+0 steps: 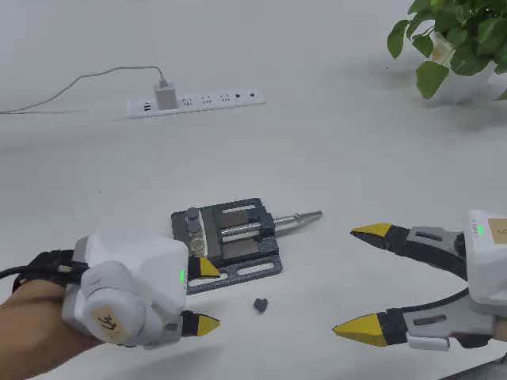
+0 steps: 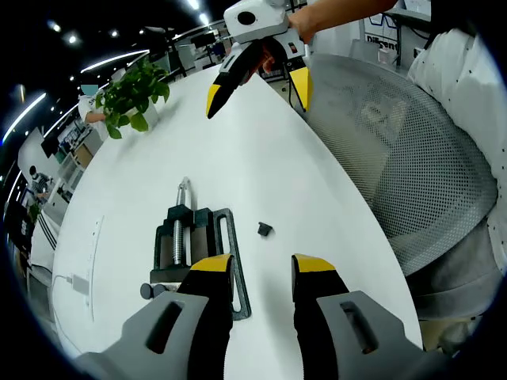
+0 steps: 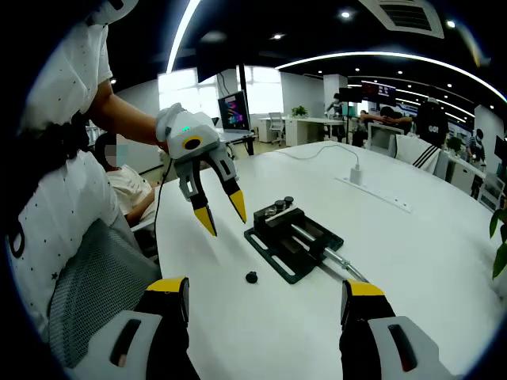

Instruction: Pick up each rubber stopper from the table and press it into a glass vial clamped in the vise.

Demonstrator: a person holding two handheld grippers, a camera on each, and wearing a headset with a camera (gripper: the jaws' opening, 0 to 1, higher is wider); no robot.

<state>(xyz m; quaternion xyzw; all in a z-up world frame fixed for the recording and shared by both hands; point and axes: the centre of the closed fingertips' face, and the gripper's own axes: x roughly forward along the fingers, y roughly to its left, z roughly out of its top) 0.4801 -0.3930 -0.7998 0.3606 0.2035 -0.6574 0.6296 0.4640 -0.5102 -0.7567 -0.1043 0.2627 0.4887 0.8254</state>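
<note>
A small dark rubber stopper (image 1: pixel 260 304) lies on the white table just in front of the black vise (image 1: pixel 238 237). Small vials (image 1: pixel 193 228) stand in a row at the vise's left end, two with dark tops. My left gripper (image 1: pixel 207 297) hovers open and empty at the vise's near left corner. My right gripper (image 1: pixel 360 281) is wide open and empty, well to the right of the stopper. In the left gripper view the stopper (image 2: pixel 264 229) lies ahead of my jaws (image 2: pixel 261 265), beside the vise (image 2: pixel 190 245). In the right gripper view the stopper (image 3: pixel 252 277) sits between my spread jaws (image 3: pixel 265 286).
A white power strip (image 1: pixel 194 103) with a plugged charger lies at the back, and a potted plant (image 1: pixel 455 39) stands at the far right corner. A grey mesh chair (image 2: pixel 396 158) stands beyond the table's edge. The vise's screw handle (image 1: pixel 299 218) sticks out to the right.
</note>
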